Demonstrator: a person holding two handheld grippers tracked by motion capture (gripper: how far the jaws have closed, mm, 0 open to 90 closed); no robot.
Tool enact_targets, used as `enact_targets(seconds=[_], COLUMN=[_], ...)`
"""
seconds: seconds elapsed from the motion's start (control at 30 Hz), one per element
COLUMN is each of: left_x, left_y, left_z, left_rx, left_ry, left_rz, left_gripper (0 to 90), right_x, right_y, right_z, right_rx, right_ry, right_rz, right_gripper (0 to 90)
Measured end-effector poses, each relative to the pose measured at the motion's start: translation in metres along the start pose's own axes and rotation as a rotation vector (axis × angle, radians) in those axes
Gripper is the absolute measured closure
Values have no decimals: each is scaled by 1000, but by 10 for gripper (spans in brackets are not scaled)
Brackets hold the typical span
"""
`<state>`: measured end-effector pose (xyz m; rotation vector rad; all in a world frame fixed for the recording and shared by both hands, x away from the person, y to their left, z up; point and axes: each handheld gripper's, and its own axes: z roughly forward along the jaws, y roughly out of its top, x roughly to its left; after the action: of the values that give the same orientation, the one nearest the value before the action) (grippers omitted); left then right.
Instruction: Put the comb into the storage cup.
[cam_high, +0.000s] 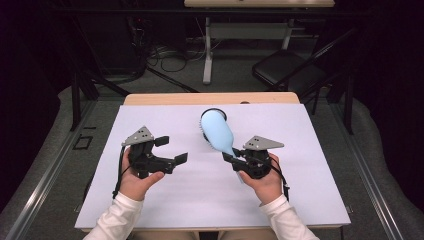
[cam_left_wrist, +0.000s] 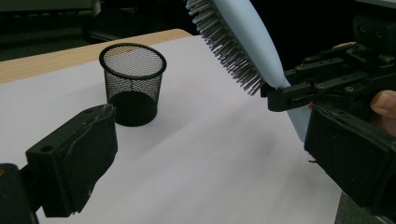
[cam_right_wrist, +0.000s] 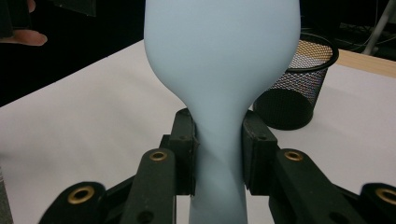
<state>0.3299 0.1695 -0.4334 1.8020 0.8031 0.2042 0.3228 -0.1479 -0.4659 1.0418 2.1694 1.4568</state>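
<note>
Left gripper (cam_high: 172, 150): jaws wide apart, nothing between them, hovering over the white table cover (cam_high: 150, 200) left of centre, pointing right toward the brush.

Centre: pale blue hairbrush (cam_high: 218, 132) is off the table, held up at an angle. Long axis runs from the handle at the right gripper up and away toward the far edge; in the left gripper view the bristles (cam_left_wrist: 224, 46) face left and down.

Black mesh cup (cam_left_wrist: 133, 84) stands upright on the cover just beyond the brush head, looks empty. The brush head sits above and in front of its rim, not in it.

Right gripper (cam_high: 233, 161): jaws narrow, clamped on the handle neck; pads (cam_right_wrist: 186, 154) press both sides just below where the head flares.

Judgement: the cup lies straight along the brush axis, so the right hand is the one placed to tip it in.
</note>
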Motion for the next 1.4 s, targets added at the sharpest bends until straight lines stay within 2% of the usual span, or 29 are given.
enact_targets(seconds=[0.37, 1.03, 1.4], left_x=[-1, -1, -5], left_y=[12, 30, 37], left_z=[8, 26, 39], left_rx=[4, 33, 49], left_ry=[-26, -45, -57], left_rz=[-12, -39, -46], left_gripper=[28, 28, 29], right_x=[1, 3, 4], right_y=[0, 1, 1], right_z=[-1, -1, -1], right_rx=[-9, -14, -15], right_ry=[-1, 2, 2], right_rz=[-3, -5, -8], right_gripper=[697, 697, 696])
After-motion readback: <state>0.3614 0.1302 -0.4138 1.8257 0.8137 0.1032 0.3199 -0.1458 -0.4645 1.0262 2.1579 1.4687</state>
